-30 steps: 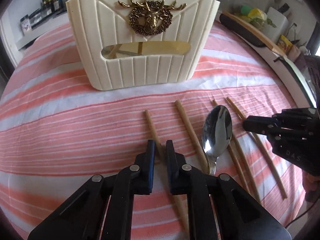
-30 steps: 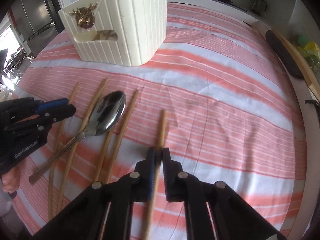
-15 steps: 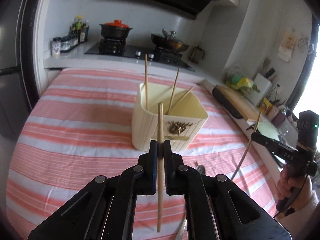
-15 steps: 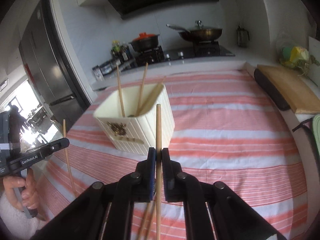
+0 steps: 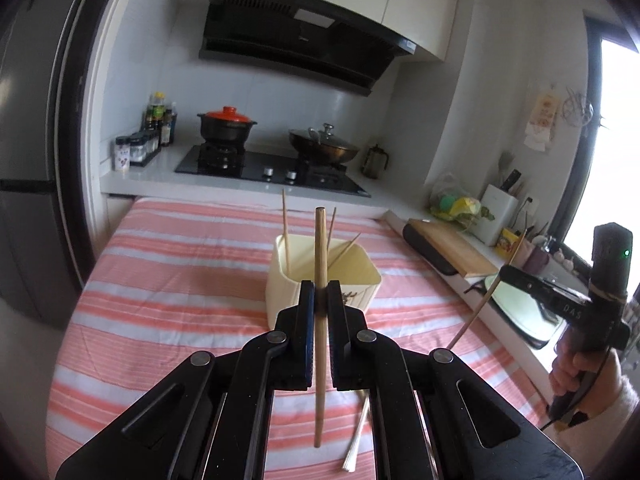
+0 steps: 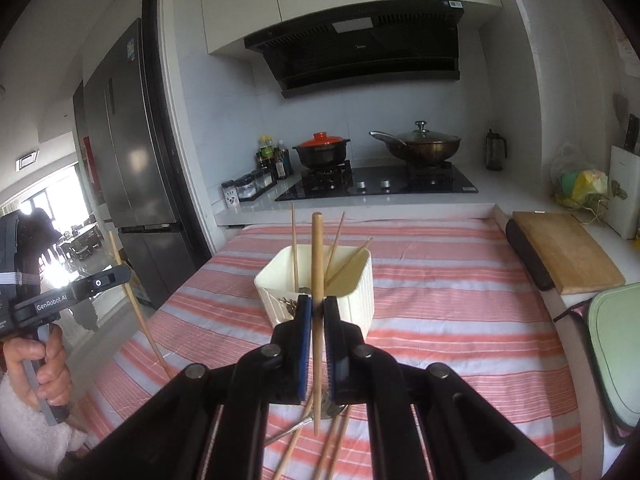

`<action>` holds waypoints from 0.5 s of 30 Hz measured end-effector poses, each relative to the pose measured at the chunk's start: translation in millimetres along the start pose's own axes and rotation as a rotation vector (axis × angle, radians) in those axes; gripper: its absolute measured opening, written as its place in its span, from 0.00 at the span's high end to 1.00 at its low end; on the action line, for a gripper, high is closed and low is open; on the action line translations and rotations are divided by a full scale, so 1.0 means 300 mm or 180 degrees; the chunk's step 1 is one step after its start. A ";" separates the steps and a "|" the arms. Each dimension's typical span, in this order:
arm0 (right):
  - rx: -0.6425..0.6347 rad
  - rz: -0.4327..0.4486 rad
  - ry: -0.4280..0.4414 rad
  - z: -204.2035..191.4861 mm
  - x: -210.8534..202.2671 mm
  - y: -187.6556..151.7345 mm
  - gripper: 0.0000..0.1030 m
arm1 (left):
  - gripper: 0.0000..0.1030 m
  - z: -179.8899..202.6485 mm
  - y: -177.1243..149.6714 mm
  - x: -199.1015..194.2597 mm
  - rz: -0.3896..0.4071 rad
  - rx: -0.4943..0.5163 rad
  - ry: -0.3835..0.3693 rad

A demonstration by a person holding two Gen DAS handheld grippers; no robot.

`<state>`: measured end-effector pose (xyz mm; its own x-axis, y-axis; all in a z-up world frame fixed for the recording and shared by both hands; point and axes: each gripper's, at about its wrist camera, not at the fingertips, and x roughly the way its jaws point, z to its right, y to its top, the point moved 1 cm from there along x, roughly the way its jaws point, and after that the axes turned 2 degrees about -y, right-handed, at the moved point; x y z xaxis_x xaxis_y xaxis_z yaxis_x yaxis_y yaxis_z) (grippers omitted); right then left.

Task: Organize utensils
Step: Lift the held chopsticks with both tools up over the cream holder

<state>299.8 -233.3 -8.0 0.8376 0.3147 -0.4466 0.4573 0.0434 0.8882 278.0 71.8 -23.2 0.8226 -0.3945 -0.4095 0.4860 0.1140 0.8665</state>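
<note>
The left tongs (image 5: 320,296) are clenched on a wooden chopstick (image 5: 319,280), the two fingers pressed against its sides with only the stick's width between them. The chopstick stands nearly upright in the grip, its top end above the fingertips and its lower end hanging free above the striped cloth (image 5: 160,280) that covers the surface. Straight ahead of the left tongs, on the cloth, sits the cream holder (image 5: 280,284), with several thin sticks (image 5: 285,224) leaning out of it.

The right tongs (image 6: 317,308) are likewise closed tight on a second chopstick (image 6: 317,280), held upright with both ends clear of the fingers. In the right wrist view the cream holder stands just beyond the fingertips, and the gripped stick lines up in front of it; whether it is over the opening cannot be told. Below the right tongs, more chopsticks (image 6: 334,444) and a metal utensil handle (image 6: 288,432) lie loose on the cloth.

Each view catches the other device at its edge: the right tongs appear at the right of the left wrist view with their chopstick slanting down toward the cloth, and the left tongs appear at the left of the right wrist view, stick slanted too. A cutting board (image 6: 560,252) lies on the counter to the right.
</note>
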 end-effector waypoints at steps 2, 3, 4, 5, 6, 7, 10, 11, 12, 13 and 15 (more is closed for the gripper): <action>-0.0022 0.0027 -0.0001 -0.010 -0.013 0.017 0.94 | 0.96 -0.016 -0.014 -0.010 -0.0012 0.0004 0.0021; -0.0023 0.0032 0.0007 -0.013 -0.016 0.022 0.94 | 0.96 -0.026 -0.026 -0.009 -0.0037 0.0002 0.0038; -0.0028 0.0036 0.0011 -0.019 -0.024 0.022 0.94 | 0.96 -0.040 -0.039 -0.002 -0.0073 -0.0004 0.0068; -0.0035 0.0037 0.0002 -0.020 -0.025 0.023 0.94 | 0.96 -0.049 -0.047 0.001 -0.0104 -0.0011 0.0085; -0.0037 0.0034 -0.0011 -0.019 -0.020 0.025 0.94 | 0.96 -0.066 -0.052 0.006 -0.0150 -0.0029 0.0102; -0.0033 0.0029 -0.0018 -0.015 -0.013 0.026 0.94 | 0.96 -0.077 -0.052 0.005 -0.0174 -0.0044 0.0112; -0.0028 0.0033 -0.0037 -0.004 0.014 0.063 0.94 | 0.96 -0.116 0.006 -0.020 -0.0126 -0.0106 0.0093; -0.0026 0.0059 -0.0043 0.000 0.019 0.085 0.94 | 0.96 -0.128 0.045 -0.031 -0.0072 -0.0124 0.0072; -0.0033 0.0088 -0.0046 0.003 0.023 0.108 0.94 | 0.96 -0.132 0.078 -0.038 -0.0027 -0.0130 0.0059; -0.0044 0.0127 -0.0044 0.005 0.027 0.135 0.94 | 0.96 -0.136 0.125 -0.042 0.0034 -0.0131 0.0040; -0.0064 0.0246 -0.0050 0.007 0.038 0.209 0.94 | 0.96 -0.135 0.214 -0.040 0.0153 -0.0114 0.0021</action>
<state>338.7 -228.8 42.5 0.8748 0.3030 -0.3781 0.3851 0.0386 0.9220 311.4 120.9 25.8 0.8472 -0.3818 -0.3695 0.4560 0.1654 0.8745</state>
